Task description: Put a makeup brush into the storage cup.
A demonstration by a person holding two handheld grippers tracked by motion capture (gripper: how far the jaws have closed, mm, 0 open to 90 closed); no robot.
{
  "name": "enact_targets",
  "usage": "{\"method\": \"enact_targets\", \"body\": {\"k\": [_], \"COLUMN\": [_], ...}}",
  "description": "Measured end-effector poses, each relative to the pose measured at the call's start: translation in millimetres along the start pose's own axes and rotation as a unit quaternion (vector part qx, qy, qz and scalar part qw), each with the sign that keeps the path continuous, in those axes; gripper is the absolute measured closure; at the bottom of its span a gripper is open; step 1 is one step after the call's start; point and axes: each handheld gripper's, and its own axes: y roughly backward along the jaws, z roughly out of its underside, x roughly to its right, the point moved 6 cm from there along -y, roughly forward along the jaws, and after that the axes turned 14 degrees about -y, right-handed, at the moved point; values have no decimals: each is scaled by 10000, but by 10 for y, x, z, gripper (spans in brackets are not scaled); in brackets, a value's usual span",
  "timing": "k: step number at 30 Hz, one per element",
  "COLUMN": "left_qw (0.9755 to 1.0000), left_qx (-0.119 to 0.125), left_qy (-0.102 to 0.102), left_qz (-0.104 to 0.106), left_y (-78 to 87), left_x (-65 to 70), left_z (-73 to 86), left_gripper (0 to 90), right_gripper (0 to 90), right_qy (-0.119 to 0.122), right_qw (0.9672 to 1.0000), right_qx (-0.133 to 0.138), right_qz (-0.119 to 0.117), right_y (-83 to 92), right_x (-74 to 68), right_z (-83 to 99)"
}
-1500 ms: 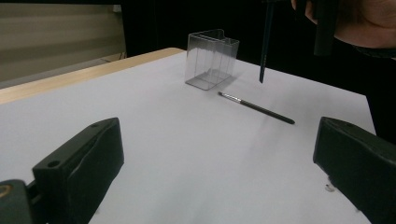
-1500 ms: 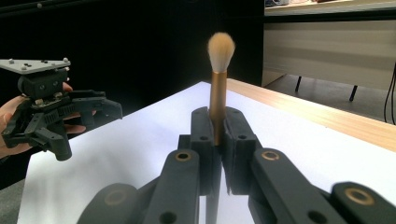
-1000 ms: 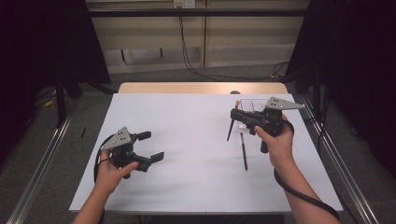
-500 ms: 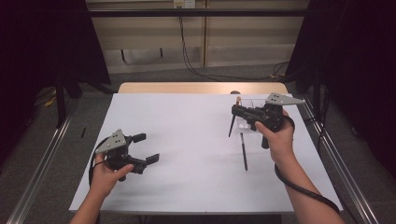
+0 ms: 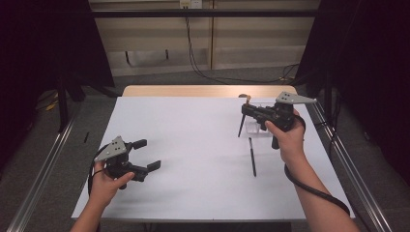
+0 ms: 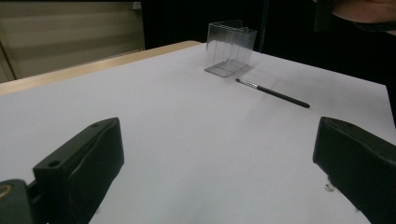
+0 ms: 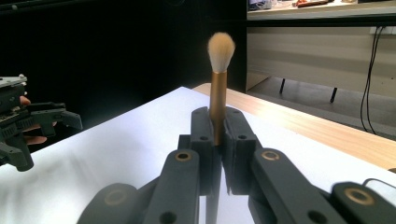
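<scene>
The makeup brush [image 7: 219,84] stands upright, pinched between the closed jaws of the right claw [image 5: 247,110], bristles up and its dark handle hanging toward the counter [image 5: 193,145]. Just behind and below that claw sits a clear box [image 6: 230,47]; a thin second brush [image 5: 252,155] lies flat on the counter nearer the person. The step looks like carrying the held brush to the box. Next, the handle tip must line up over the box opening before lowering. The left claw [image 5: 150,154] rests wide open and empty, well apart.
</scene>
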Motion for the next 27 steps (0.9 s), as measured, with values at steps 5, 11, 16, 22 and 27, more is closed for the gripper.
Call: {"method": "enact_targets", "body": {"k": [5,11,16,22,27], "left_qw": [10000,9999,9998,9997,9998], "left_qx": [-47,-99,-164,-171,-174], "left_qy": [-40,-36,-49,-24,37], "left_qz": [-50,-99,-116,-174,-116], "left_y": [22,47,80,100,73], "left_x": [-17,-6,0,-3,28], "left_z": [27,63,106,139,168], "left_gripper": [18,19,17,9,0], "right_gripper": [848,848,848,848,847], "right_qy": [17,18,40,62,27], "right_qw": [10000,10000,9999,9998,9997], "right_qx": [27,44,65,81,169], "right_qz": [10,34,87,156,155], "right_y": [12,19,51,86,108], "right_x": [26,49,69,110,149], "right_z": [-26,-34,-79,-129,-173]}}
